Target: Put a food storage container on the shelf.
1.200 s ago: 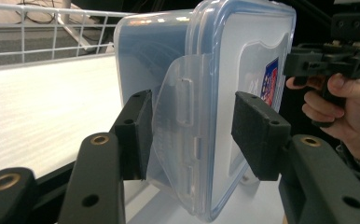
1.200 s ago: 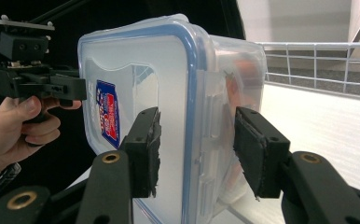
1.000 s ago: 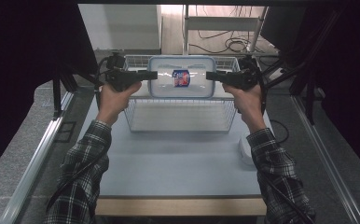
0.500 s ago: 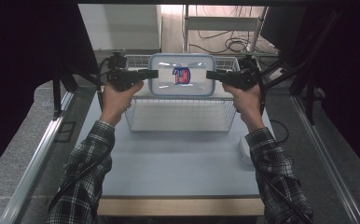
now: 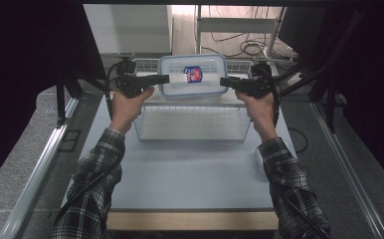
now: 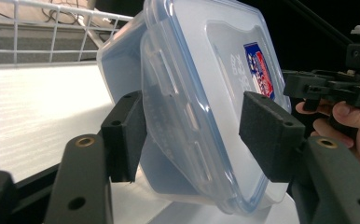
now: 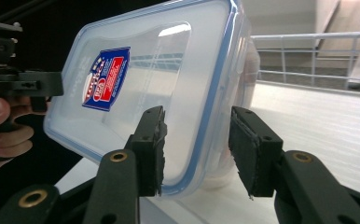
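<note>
We have the clear plastic food container (image 5: 193, 75) up at the top centre of the high view, tilted on edge over the wire basket (image 5: 192, 122) on the table (image 5: 190, 174). The left gripper (image 5: 162, 78) has just been opening, its pads clear of the container's end between them. The right gripper (image 5: 226, 81) has just been closing, one pad on the lid rim. We judge it light, stiff and slick; the thick rim at each short end is the best hold.

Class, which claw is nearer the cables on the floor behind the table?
Right. The right claw, jaws just closing around the container's end, sits just in front of the cables; the left claw, jaws just opening around the opposite end, is farther left.
</note>
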A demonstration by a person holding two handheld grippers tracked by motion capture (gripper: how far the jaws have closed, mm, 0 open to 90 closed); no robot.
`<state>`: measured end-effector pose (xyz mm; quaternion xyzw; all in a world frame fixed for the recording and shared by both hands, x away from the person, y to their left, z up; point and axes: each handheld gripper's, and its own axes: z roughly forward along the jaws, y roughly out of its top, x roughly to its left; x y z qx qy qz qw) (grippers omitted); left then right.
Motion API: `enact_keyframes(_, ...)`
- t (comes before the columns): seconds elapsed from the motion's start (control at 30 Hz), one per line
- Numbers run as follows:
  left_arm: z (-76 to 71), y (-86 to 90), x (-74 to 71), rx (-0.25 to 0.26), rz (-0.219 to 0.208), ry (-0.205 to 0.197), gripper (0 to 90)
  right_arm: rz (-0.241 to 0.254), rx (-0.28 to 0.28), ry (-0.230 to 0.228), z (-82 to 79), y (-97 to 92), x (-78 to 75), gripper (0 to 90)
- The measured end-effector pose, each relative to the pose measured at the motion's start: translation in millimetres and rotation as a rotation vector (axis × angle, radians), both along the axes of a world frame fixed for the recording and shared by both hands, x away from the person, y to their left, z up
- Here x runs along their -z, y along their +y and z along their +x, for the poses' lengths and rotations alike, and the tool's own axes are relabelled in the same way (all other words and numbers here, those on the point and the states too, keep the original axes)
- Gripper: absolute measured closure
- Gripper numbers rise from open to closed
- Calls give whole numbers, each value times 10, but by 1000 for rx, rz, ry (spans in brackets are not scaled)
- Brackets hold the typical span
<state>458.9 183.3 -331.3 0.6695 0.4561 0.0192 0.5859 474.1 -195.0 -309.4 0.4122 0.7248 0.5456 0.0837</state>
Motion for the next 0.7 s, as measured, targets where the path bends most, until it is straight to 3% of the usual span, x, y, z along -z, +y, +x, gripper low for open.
enact_keyframes(0.07, 17, 1, 22, -9, 5, 18, 355, -41, 14, -9, -11, 19, -5, 590)
enact_keyframes(0.13, 27, 11, 53, -5, -24, 19, 351, -34, 28, -17, -17, 31, -6, 603)
enact_keyframes(0.3, 52, 20, 37, -16, -23, 36, 352, -44, 36, -7, 5, 45, -22, 615)
enact_keyframes(0.4, 37, 7, -13, -92, 53, 6, 350, -47, 41, -12, -13, 58, -38, 639)
enact_keyframes(0.53, 36, -13, -14, -97, 73, -7, 368, -65, 46, -29, -20, 89, -73, 641)
enact_keyframes(0.63, 0, -18, -49, -113, 111, -49, 456, -61, 50, -25, -11, 89, -72, 645)
enact_keyframes(0.7, -44, -23, -77, -120, 142, -76, 524, -72, 53, -46, -24, 91, -71, 646)
